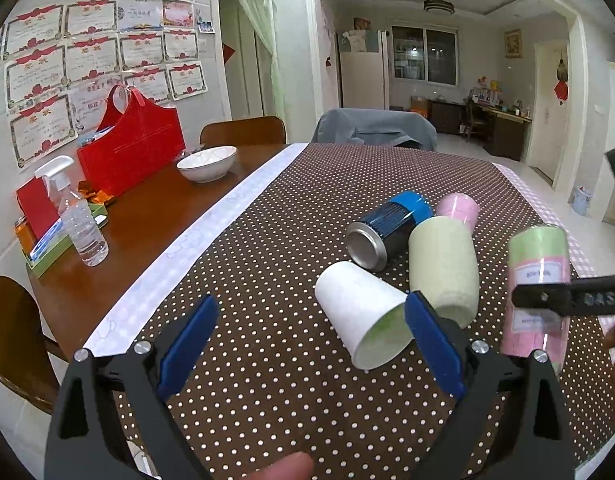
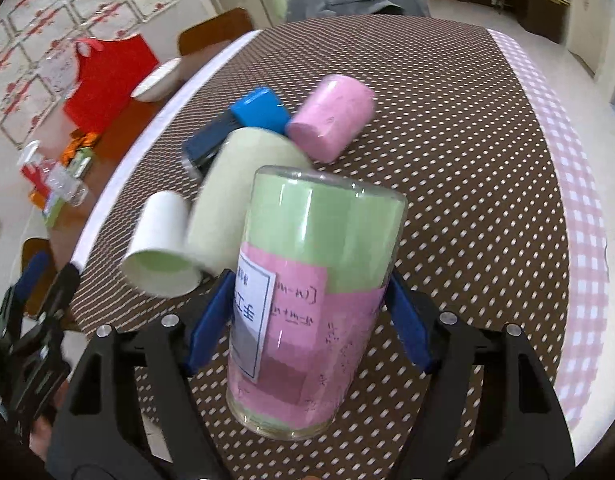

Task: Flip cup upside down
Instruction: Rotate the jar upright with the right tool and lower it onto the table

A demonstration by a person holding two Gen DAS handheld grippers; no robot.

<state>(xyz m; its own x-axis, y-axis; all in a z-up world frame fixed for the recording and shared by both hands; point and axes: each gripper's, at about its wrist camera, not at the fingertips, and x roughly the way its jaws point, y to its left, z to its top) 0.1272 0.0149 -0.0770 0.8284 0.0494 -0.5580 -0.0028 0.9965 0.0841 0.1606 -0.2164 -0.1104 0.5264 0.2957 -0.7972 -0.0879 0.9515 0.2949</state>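
My right gripper [image 2: 307,312] is shut on a clear cup lined with green and pink paper [image 2: 311,300]. It holds the cup tilted, closed end up, above the dotted tablecloth [image 2: 447,160]. The same cup [image 1: 537,288] shows at the right of the left wrist view, with the right gripper's black finger [image 1: 567,300] across it. My left gripper [image 1: 311,336] is open and empty above the cloth. Its right pad [image 1: 431,340] is next to the rim of a white paper cup [image 1: 359,312] lying on its side.
A pale green cup [image 1: 443,264], a blue can-like cup [image 1: 387,232] and a pink cup [image 1: 457,208] lie clustered on the cloth. On the bare wooden table [image 1: 147,216] at left are a white bowl [image 1: 207,162], a red bag [image 1: 131,148] and a spray bottle [image 1: 77,216]. Chairs stand around.
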